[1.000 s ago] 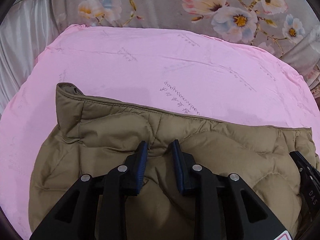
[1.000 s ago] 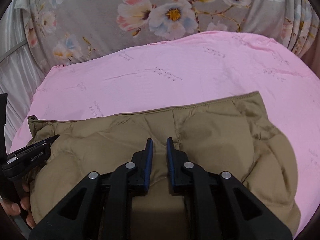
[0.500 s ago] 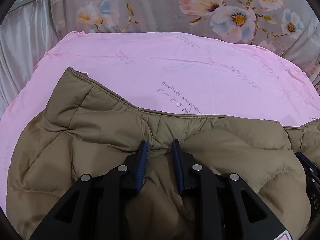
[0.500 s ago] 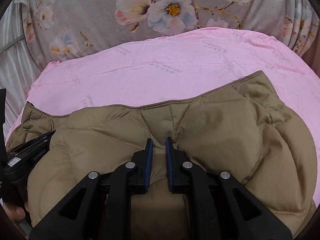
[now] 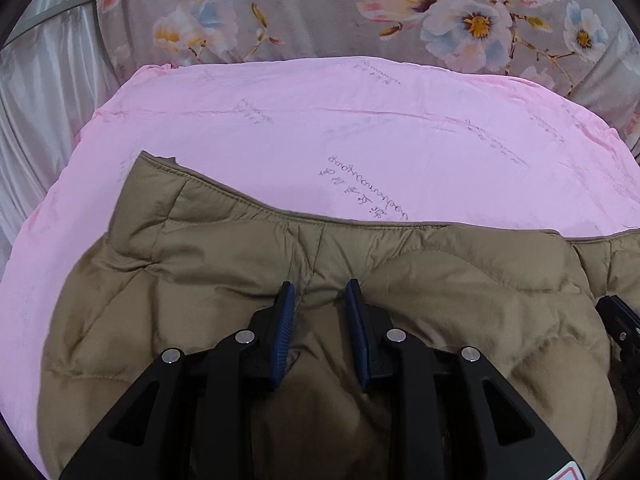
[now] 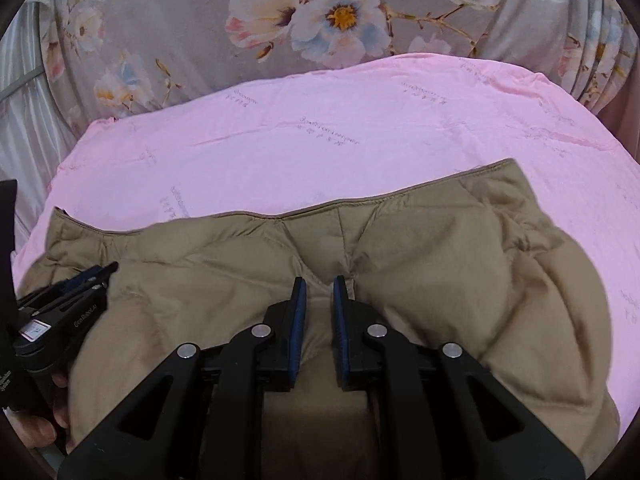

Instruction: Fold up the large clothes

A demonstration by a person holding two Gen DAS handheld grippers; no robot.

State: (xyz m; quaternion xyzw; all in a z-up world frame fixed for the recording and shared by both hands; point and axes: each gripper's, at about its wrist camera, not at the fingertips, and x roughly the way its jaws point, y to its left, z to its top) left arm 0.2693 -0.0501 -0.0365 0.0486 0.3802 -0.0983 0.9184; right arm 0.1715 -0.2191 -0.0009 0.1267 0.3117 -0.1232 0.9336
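Note:
A tan quilted puffer jacket [image 5: 224, 264] lies bunched on a pink sheet [image 5: 360, 128]; it also shows in the right wrist view [image 6: 460, 272]. My left gripper [image 5: 320, 290] is shut on a thick fold of the jacket near its hemmed edge. My right gripper [image 6: 320, 286] is shut on another fold of the same jacket further right. The left gripper shows at the left edge of the right wrist view [image 6: 76, 288]. The right gripper's body shows at the right edge of the left wrist view [image 5: 620, 320]. The jacket's lower part is hidden under the grippers.
The pink sheet [image 6: 360, 128] covers the bed beyond the jacket. A grey floral fabric [image 5: 400, 12] hangs behind the bed. Pale curtains [image 5: 36, 92] hang at the left. A hand [image 6: 40, 424] holds the left gripper.
Both grippers moved forward over the bed with the jacket, then eased back slightly. The jacket's hem now reaches further onto the pink sheet than a second ago.

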